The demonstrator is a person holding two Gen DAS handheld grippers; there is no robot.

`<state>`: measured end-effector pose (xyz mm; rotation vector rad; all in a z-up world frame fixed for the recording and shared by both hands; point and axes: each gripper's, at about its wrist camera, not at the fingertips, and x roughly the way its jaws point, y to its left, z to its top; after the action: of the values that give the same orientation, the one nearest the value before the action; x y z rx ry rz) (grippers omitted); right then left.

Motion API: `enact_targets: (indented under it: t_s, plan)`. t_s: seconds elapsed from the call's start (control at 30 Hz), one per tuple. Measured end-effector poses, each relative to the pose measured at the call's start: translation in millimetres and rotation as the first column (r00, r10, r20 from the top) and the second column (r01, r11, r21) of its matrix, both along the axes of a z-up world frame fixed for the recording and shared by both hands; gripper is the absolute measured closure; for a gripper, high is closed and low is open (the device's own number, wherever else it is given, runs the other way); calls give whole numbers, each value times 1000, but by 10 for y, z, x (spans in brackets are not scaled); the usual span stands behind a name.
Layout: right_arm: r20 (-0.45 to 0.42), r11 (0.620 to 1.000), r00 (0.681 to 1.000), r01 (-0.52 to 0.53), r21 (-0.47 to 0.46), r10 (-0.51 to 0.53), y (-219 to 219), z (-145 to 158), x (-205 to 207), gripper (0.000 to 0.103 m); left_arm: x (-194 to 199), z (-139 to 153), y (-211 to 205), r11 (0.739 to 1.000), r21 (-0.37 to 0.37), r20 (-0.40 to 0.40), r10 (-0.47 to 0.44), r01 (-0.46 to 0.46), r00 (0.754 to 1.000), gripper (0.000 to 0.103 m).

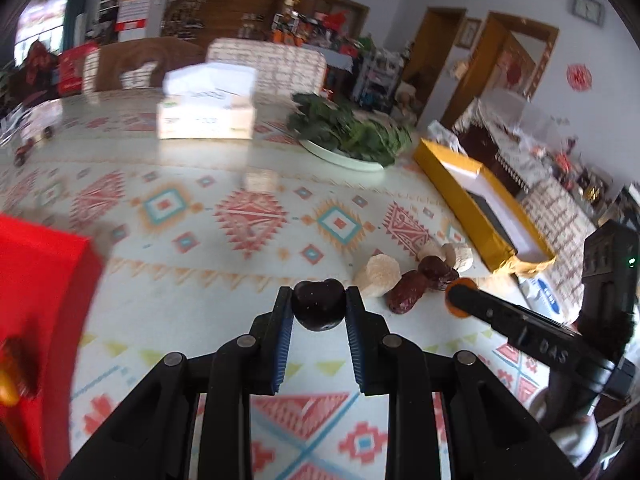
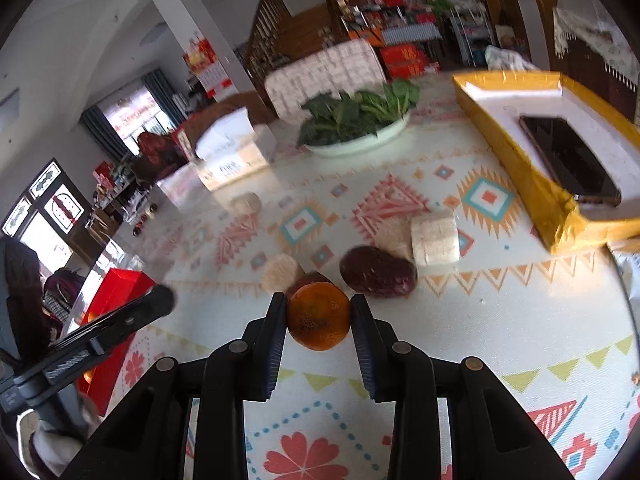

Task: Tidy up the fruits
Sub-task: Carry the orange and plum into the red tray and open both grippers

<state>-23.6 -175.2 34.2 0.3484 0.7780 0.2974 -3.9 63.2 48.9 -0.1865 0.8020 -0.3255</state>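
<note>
Left gripper clamped on dark fruit, above patterned table. Right gripper clamped on orange. Red dates at 2 o'clock; red box at 9 o'clock.

On the table, dates and cakes lie clustered together, just beside the near end of a box holding a phone. Behind them sit a dish of greens and, to its left, a tissue box.
</note>
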Motion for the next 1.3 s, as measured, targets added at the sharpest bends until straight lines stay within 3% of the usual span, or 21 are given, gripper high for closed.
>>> enact_targets:
  t_s: [0.13, 0.27, 0.4, 0.53, 0.7, 0.77, 1.0, 1.3]
  plan:
    - [11, 1000, 1000, 1, 16, -1, 38, 55, -52, 68, -290, 132, 449, 995, -47, 21, 94, -93, 995, 78]
    - [-6, 999, 1000, -27, 29, 27, 196, 97, -194, 68, -565, 218, 902, 979, -38, 55, 201, -199, 978, 78]
    - [11, 996, 996, -93, -4, 93, 539, 247, -325, 68, -790, 262, 1422, 948, -58, 73, 318, -314, 945, 78]
    - [27, 983, 983, -180, -34, 181, 970, 403, -382, 68, -981, 255, 1900, 901, -54, 89, 434, -431, 896, 78]
    - [26, 944, 945, -322, -74, 325, 1719, 489, -413, 68, -1105, 126, 2433, 843, -58, 56, 538, -535, 841, 78]
    - [14, 926, 929, -368, -80, 370, 1985, 470, -422, 68, -1126, 52, 2567, 832, -56, 39, 554, -552, 832, 78]
    - [-32, 850, 857, -514, -119, 514, 2907, 336, -457, 68, -1091, -133, 2776, 827, -49, 4, 560, -560, 828, 78]
    - [-83, 775, 799, -599, -201, 596, 3538, 106, -500, 67, -1036, -167, 2878, 829, -65, -5, 557, -556, 831, 76]
